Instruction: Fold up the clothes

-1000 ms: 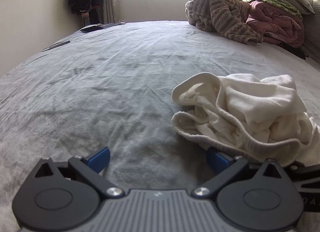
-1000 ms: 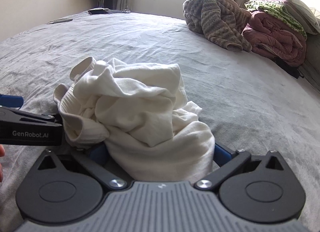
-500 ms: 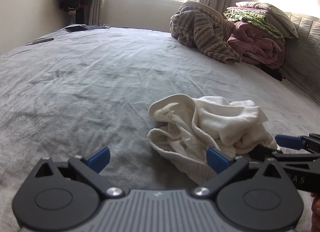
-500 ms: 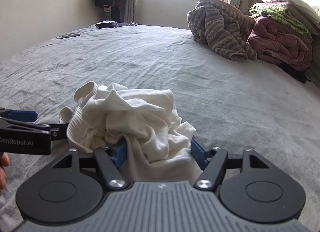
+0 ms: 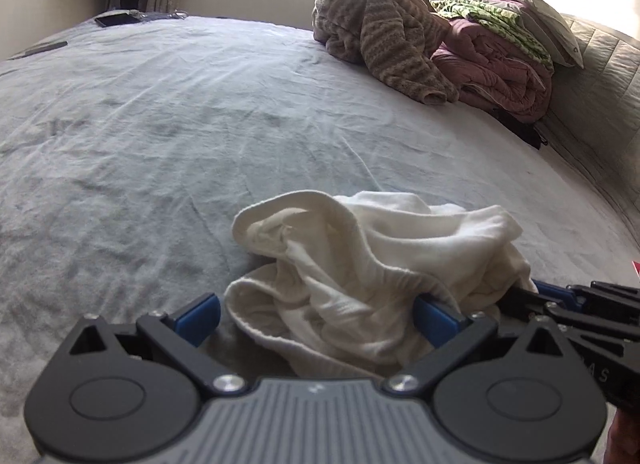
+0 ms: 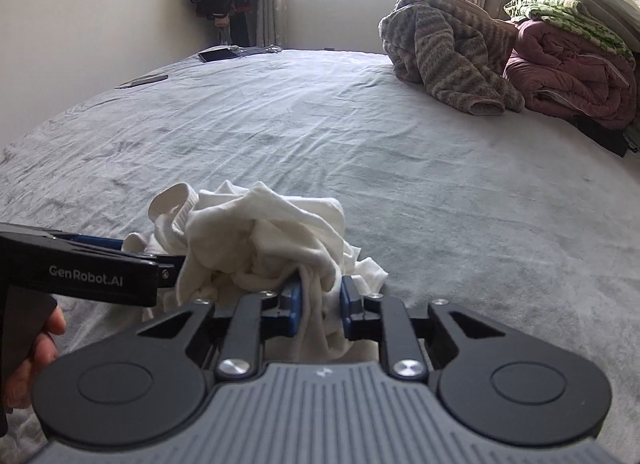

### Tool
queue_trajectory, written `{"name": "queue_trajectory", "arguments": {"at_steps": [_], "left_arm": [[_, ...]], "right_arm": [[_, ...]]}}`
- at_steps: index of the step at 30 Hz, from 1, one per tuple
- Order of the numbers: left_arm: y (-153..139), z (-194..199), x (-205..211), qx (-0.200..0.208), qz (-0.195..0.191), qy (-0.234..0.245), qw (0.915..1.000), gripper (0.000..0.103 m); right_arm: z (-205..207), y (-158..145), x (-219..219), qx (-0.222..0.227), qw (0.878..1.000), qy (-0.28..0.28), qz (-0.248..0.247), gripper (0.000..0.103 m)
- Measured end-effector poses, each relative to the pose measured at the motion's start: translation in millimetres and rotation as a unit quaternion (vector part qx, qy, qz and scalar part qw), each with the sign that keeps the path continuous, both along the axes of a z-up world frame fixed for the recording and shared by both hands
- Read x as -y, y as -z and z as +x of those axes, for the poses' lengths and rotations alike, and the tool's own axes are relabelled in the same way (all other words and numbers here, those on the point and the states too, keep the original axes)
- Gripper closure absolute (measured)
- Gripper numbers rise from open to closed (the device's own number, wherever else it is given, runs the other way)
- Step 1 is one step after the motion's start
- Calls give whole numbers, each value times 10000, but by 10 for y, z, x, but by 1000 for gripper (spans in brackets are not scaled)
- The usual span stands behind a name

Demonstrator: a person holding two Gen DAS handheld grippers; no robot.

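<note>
While the crumpled white cotton garment [image 6: 264, 248] is lying on the grey bedspread [image 5: 160, 135], the right gripper [image 6: 320, 300] is closing on a fold, seemingly pinching it; the left gripper [image 5: 316, 314] is standing wide around cloth.

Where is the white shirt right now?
The crumpled white garment lies on the near part of the grey bed, bunched between the closing right hand-held gripper, beside the left hand-held gripper.

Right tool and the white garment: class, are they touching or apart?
Touching. The right wrist view shows the right tool with a bunch of the white garment between its blue pads, which press on the cloth as the jaws are closing.
</note>
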State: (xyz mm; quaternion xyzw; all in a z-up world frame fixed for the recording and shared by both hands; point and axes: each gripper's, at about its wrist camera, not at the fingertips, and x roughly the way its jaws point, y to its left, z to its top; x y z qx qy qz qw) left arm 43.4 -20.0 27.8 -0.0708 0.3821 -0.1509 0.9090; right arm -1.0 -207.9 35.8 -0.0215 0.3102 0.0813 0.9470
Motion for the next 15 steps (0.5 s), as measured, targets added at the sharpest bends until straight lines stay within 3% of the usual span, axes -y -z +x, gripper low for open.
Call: {"name": "queue_trajectory", "arguments": {"at_steps": [7, 10, 12, 15], "left_arm": [[7, 87, -125, 8, -70, 54, 10000, 3], [-11, 137, -235, -83, -249, -67, 9996, 29], [-22, 163, -276, -162, -402, -57, 9990, 59], [-44, 157, -280, -151, -441, 12, 9989, 80]], "right_arm": [[177, -57, 220, -26, 9998, 195, 4, 84], [208, -93, 252, 41, 9998, 197, -32, 84], [197, -118, 287, 91, 9996, 267, -35, 86], [180, -156, 343, 184, 9990, 395, -68, 90]]}}
